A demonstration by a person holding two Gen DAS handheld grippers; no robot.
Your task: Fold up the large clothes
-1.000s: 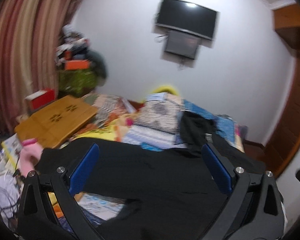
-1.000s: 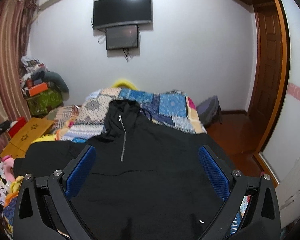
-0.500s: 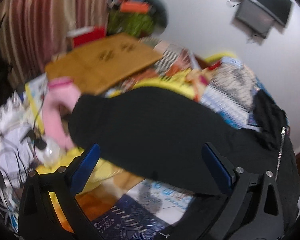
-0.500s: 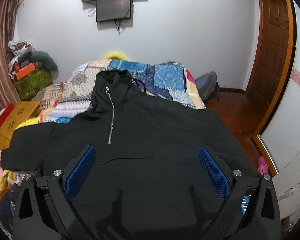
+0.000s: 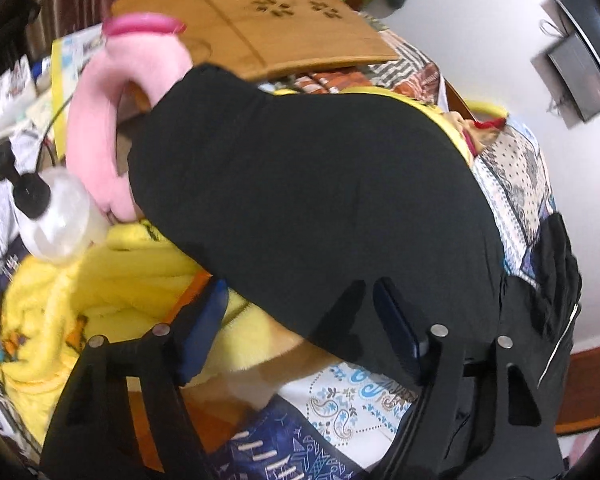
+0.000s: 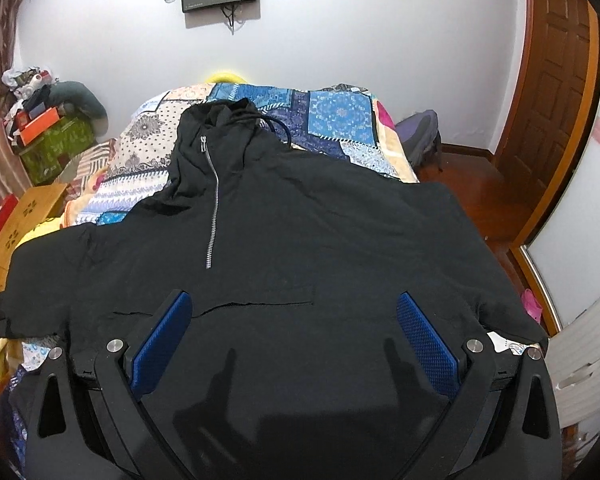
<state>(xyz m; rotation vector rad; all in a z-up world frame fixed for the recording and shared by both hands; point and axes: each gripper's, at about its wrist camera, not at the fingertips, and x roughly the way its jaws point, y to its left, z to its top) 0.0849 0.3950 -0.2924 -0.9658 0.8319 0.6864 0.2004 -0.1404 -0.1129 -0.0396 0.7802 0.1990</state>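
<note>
From the left wrist, the left gripper [image 5: 300, 312] is open above the hoodie's [image 5: 320, 184] sleeve, which lies over a yellow blanket [image 5: 100, 280] near a pink pillow [image 5: 100, 120]. From the right wrist, the right gripper [image 6: 294, 338] is open over the hoodie [image 6: 300, 248], spread flat on the bed [image 6: 340, 120].

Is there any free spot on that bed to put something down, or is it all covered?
The black hoodie fills the near bed. Bare patchwork quilt shows beyond its hood, toward the wall, and a small strip beside the left gripper. The left side is crowded: yellow blanket, pink pillow, wooden lap tray.
</note>
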